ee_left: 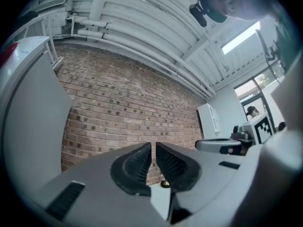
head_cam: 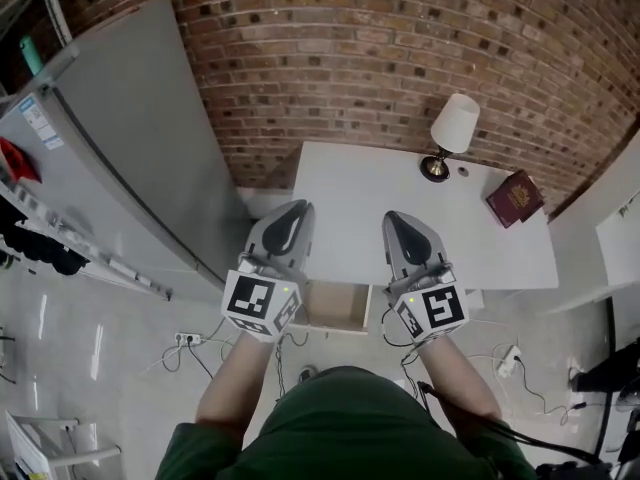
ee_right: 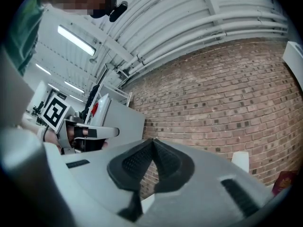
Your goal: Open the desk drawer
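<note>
Apparently done: the drawer (head_cam: 336, 308) stands pulled out from the near edge of the bench (head_cam: 380, 193), its pale wooden inside open to view. It lies between the two grippers and below them.

Left gripper (head_cam: 290, 218): jaws drawn almost together with only a thin slit between the ribbed pads, nothing in it. Right gripper (head_cam: 402, 226): pads pinched together at the tips, also empty. Neither touches the drawer or the bench.

Why held so (judgement): both grippers are up at chest level, side by side and pointing at the brick wall (head_cam: 350, 58). That reads as hands clear of finished work, not an approach to a handle.

Other items: lamp (head_cam: 452, 133) at the far right of the bench; red book (head_cam: 515, 198) near the right edge, well apart from the drawer. Grey cabinet (head_cam: 130, 138) to the left.

View comparison:
- The head view alone shows the drawer and its open state. It does not show how the jaws stand.
- The two gripper views settle the jaw state but show no drawer, only wall and ceiling pipes (ee_left: 142, 46).
- The right gripper view catches the lampshade and a corner of the book. The left gripper view shows neither clearly.
- Each gripper view shows the other gripper at its edge.
</note>
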`<state>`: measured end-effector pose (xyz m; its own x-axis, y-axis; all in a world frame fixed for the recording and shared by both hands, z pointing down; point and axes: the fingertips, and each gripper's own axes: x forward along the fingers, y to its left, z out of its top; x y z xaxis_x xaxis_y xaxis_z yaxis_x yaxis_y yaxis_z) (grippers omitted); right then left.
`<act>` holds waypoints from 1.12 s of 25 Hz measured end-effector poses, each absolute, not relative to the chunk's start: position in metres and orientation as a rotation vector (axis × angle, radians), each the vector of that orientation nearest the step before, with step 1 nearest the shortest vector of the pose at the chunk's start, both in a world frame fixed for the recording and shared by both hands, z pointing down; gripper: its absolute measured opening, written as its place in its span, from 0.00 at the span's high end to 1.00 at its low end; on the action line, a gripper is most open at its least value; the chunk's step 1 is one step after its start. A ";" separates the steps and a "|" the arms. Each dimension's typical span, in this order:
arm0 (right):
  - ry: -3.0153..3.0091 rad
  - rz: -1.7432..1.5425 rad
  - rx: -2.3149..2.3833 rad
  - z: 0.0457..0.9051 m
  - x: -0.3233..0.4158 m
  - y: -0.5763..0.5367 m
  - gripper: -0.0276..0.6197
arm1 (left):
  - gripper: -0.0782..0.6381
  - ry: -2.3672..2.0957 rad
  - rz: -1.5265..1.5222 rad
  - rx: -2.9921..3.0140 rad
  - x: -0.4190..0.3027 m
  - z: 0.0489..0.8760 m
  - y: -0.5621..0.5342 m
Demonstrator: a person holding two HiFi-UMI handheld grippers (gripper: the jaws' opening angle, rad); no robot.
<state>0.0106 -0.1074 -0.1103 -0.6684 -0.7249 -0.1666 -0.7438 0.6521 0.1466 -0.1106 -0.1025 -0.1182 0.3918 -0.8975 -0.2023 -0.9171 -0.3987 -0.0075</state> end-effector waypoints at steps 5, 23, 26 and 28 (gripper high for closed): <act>2.760 0.341 -1.230 -0.118 0.009 -0.102 0.96 | 0.85 1.614 0.242 -2.516 -0.107 -0.123 -0.097; 2.797 0.331 -1.246 -0.109 -0.003 -0.101 0.96 | 0.85 1.622 0.221 -2.557 -0.116 -0.105 -0.098; 2.801 0.329 -1.239 -0.109 -0.004 -0.101 0.96 | 0.85 1.616 0.227 -2.558 -0.115 -0.106 -0.098; 2.801 0.328 -1.237 -0.109 -0.004 -0.101 0.96 | 0.85 1.618 0.230 -2.558 -0.114 -0.107 -0.097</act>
